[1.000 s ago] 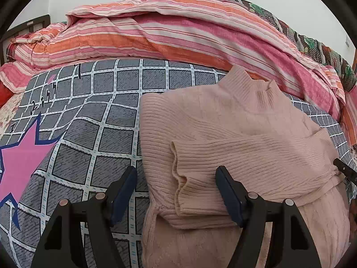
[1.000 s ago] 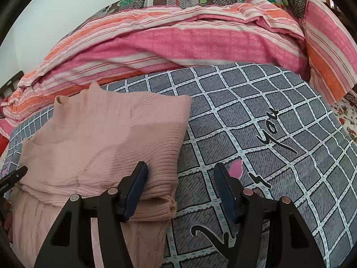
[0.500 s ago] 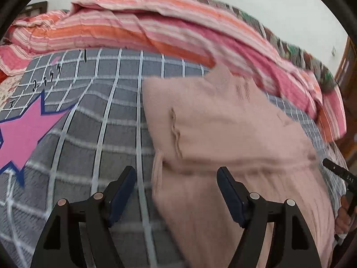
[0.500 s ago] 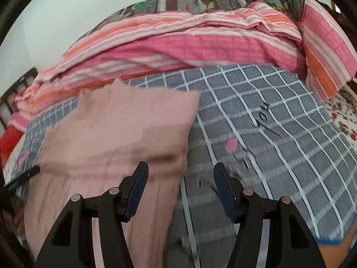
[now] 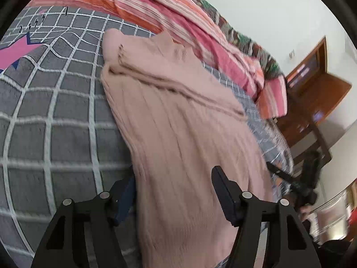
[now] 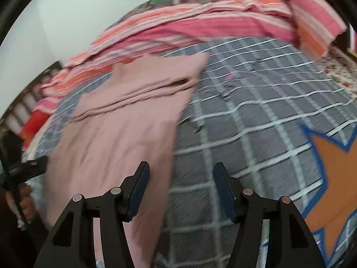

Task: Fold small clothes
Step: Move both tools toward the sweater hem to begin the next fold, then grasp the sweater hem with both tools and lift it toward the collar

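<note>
Two wrist fisheye cameras are looking down along their fingers, close over a bed; both are sharing the pink sweater and checked blanket

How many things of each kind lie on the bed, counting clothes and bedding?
Pink sweater: 1
Grey checked blanket: 1
Striped pink and orange quilt: 1
Total: 3
</note>
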Demonstrator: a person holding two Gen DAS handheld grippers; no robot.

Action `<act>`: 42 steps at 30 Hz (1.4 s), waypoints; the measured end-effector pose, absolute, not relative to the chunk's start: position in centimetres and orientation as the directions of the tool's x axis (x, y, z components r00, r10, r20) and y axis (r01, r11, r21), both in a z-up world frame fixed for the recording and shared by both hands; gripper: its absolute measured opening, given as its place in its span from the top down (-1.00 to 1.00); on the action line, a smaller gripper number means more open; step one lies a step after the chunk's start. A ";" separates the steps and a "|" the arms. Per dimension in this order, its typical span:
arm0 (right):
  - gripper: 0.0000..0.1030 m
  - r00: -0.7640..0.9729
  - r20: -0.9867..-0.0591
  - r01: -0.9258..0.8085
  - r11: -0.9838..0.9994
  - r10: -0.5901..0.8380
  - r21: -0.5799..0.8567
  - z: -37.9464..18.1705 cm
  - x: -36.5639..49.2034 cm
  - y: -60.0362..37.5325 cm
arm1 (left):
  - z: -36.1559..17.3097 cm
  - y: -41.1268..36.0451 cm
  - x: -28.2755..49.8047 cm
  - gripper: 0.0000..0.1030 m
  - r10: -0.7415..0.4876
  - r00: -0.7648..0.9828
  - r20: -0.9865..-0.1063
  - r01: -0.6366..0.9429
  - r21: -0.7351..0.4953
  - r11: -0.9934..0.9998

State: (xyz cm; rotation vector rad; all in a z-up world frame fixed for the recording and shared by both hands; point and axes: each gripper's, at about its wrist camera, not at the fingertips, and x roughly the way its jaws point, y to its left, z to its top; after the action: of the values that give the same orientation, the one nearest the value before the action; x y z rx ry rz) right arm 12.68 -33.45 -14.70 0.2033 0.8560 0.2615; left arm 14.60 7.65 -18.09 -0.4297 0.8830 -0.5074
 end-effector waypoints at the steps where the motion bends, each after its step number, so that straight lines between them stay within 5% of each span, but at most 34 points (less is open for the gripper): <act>1: -0.16 0.606 -0.720 -0.164 0.939 0.338 0.303 -14.9 12.4 -33.2 | -18.2 7.2 14.1 -0.21 -0.579 0.535 -0.615 0.248 -0.540 0.804; 9: -0.14 0.551 -0.715 -0.222 0.901 0.431 0.372 -16.1 7.8 -31.7 | -19.2 7.0 9.7 -0.14 -0.621 0.519 -0.588 0.257 -0.586 0.769; 14: 0.22 0.517 -0.746 -0.204 0.907 0.420 0.369 -17.6 5.4 -30.6 | -20.8 6.7 7.1 0.20 -0.621 0.495 -0.607 0.228 -0.599 0.767; 16: 0.58 0.517 -0.745 -0.178 0.904 0.423 0.389 -18.1 5.0 -30.4 | -21.1 6.7 6.2 0.34 -0.616 0.510 -0.601 0.209 -0.608 0.766; 19: 0.88 0.501 -0.745 -0.161 0.893 0.441 0.420 -18.6 5.3 -29.8 | -21.1 6.2 6.2 0.89 -0.580 0.532 -0.617 0.145 -0.609 0.780; 23: 0.91 0.635 -0.702 -0.146 0.943 0.322 0.301 -16.3 4.0 -31.0 | -19.2 8.0 5.0 0.89 -0.467 0.619 -0.632 0.126 -0.507 0.852; 35: 0.82 0.626 -0.737 -0.132 0.966 0.255 0.221 -16.9 3.6 -30.9 | -20.5 7.5 4.6 0.83 -0.434 0.570 -0.697 0.114 -0.457 0.882; 42: 0.77 0.631 -0.719 -0.065 0.944 0.290 0.323 -18.0 3.8 -32.4 | -21.0 7.7 3.8 0.81 -0.434 0.585 -0.685 0.103 -0.468 0.878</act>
State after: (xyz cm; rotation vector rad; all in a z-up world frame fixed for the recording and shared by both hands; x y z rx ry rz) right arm 3.85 -32.45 -17.96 0.2789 0.8666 0.2061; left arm 3.79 7.73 -20.96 -0.4034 0.8967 -0.3231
